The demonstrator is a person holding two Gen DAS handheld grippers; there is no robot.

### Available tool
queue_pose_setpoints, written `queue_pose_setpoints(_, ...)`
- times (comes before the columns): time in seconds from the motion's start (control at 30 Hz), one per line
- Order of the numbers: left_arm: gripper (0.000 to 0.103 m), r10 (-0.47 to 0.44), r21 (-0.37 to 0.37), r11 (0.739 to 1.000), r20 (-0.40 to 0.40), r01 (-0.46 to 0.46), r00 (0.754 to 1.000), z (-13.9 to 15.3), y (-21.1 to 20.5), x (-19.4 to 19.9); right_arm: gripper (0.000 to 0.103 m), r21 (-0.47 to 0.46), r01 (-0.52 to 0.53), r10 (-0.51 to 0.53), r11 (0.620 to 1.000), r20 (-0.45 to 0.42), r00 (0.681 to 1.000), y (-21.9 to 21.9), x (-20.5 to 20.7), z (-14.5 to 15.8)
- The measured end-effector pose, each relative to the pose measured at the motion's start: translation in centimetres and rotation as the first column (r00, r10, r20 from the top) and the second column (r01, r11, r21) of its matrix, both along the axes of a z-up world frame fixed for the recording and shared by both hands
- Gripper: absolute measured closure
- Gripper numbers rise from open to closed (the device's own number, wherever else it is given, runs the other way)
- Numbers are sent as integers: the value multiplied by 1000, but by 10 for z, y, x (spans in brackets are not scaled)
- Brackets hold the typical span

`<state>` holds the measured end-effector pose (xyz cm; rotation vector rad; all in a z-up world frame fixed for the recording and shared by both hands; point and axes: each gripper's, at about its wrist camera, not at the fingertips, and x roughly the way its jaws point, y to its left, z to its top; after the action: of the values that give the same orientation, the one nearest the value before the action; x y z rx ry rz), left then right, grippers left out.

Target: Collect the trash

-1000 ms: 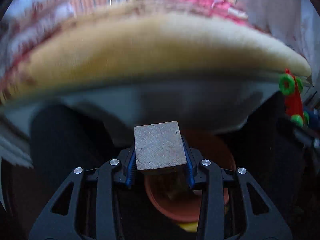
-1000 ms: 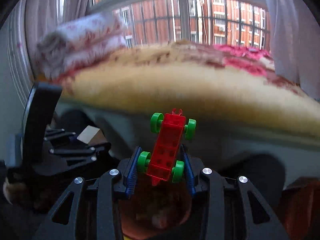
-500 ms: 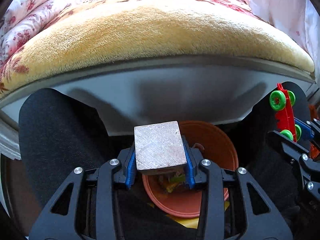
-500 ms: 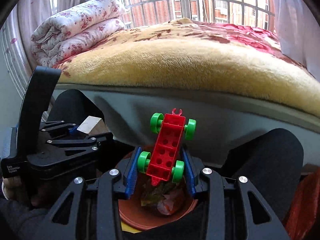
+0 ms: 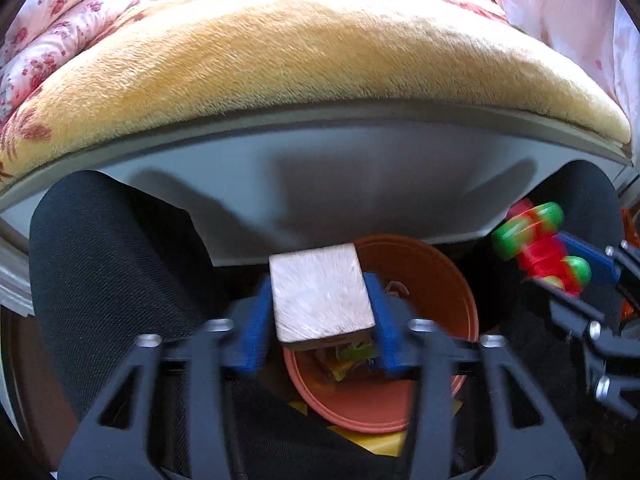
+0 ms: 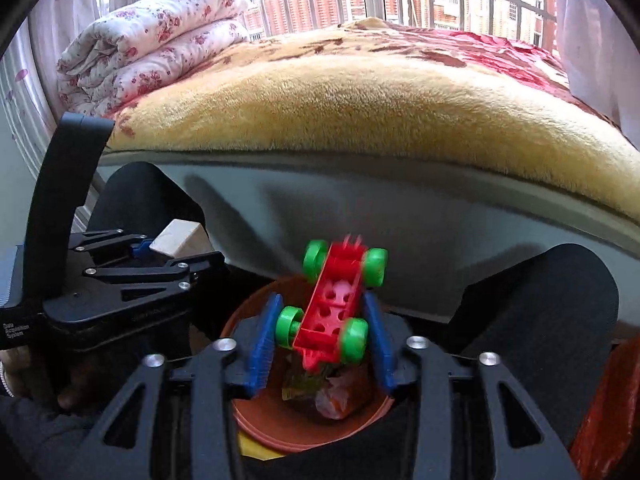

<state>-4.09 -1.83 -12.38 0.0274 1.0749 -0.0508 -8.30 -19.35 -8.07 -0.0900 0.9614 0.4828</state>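
small white print, seemingly "data acquisition system", on the left tongs' (image 6: pixel 176 248) black body.

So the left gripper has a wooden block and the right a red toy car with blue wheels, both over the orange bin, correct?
Not quite: the toy car has green wheels, not blue, as the right wrist view shows. Blue is the pads' colour. The rest stands: the block sits between the opening jaws of the left gripper, the car in the right gripper, both over the orange bin.

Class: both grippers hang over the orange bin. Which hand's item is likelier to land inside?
Probably right: its opening gripper frees the red toy car above the round orange plastic bin's centre; the left's wooden block sits nearer the rim.
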Motion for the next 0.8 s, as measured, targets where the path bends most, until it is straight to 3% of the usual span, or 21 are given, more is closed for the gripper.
queue_pose_setpoints(0.03,12,3,5,1000,0,-3,1000,-1,0,0,33,-2,7,-7,1000,0,1000,0,0,0)
queue_pose_setpoints(0.57,12,11,-4,1000,-1,-11,1000,-3,5,0,34,65,116,-116,991,-14,993,-28,7,3)
queue_pose_setpoints(0.63,12,13,-4,1000,4,-13,1000,-1,5,-1,31,64,115,-115,991,-5,993,-28,7,5)
queue_pose_setpoints(0.7,12,18,-3,1000,20,-17,1000,4,7,0,19,59,123,-124,991,21,992,-29,7,11)
queue_pose_setpoints(0.8,12,37,-14,999,120,-35,992,29,13,-1,4,61,146,-153,987,121,981,-36,10,33)
